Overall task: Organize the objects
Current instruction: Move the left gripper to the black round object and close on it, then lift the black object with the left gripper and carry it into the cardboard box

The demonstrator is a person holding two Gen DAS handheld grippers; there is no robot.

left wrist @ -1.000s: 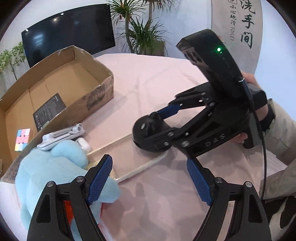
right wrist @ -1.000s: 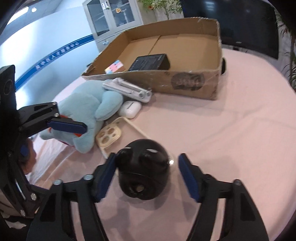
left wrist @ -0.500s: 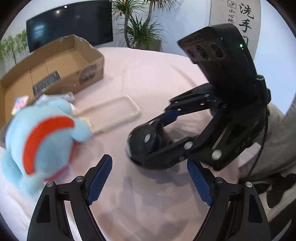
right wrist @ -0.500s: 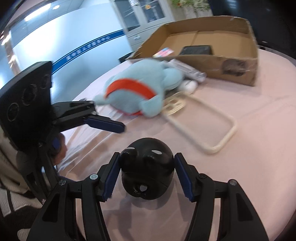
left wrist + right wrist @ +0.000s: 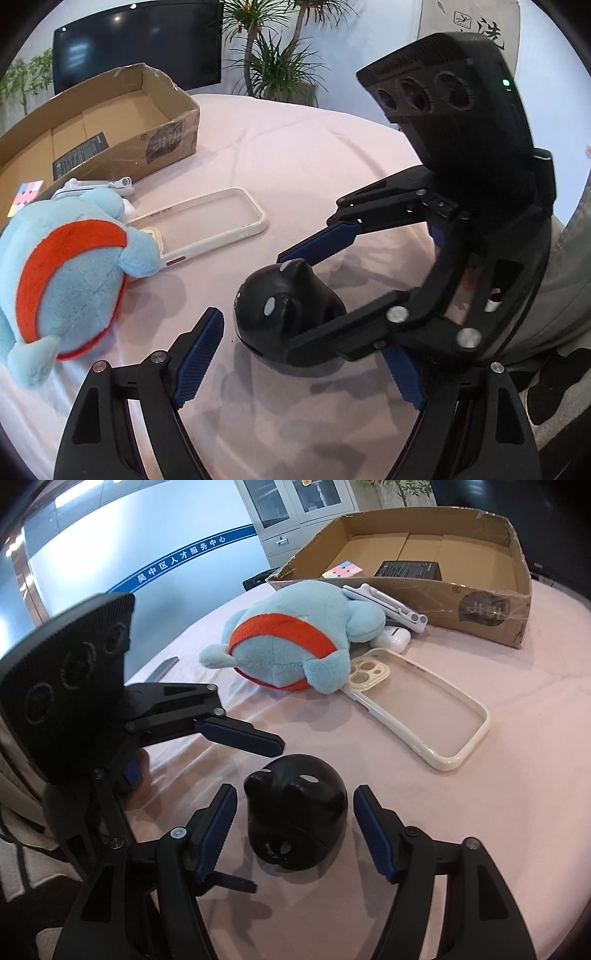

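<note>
We see the right gripper [image 5: 295, 830] low over the pink tablecloth [image 5: 480, 830], with a black rounded toy [image 5: 297, 818] standing on the cloth between its two blue pads [image 5: 218, 830]. Its jaws have just been opening, and now there is a clear gap on each side of the toy, so the pads do not press on it and the toy is released. In the left wrist view the same black toy [image 5: 284, 306] sits just in front of the left gripper [image 5: 303, 365], a little beyond its fingertips; this gripper is spread wide and holds nothing. The two tools face each other across the toy. Farther on the cloth lies a blue plush animal [image 5: 295, 638] with a red band, resting on the camera end of a cream phone case [image 5: 417, 709] that lies flat. Behind the plush we see a white folding stand [image 5: 384, 607] and a small white earbud case [image 5: 391, 637], both just beside the front wall of an open cardboard box [image 5: 480, 605]. Inside the box there are a black flat box [image 5: 408, 569] and a pastel puzzle cube [image 5: 341, 569]. A thin grey object [image 5: 162, 668] lies near the table edge, maybe a phone, but we cannot tell for sure.
</note>
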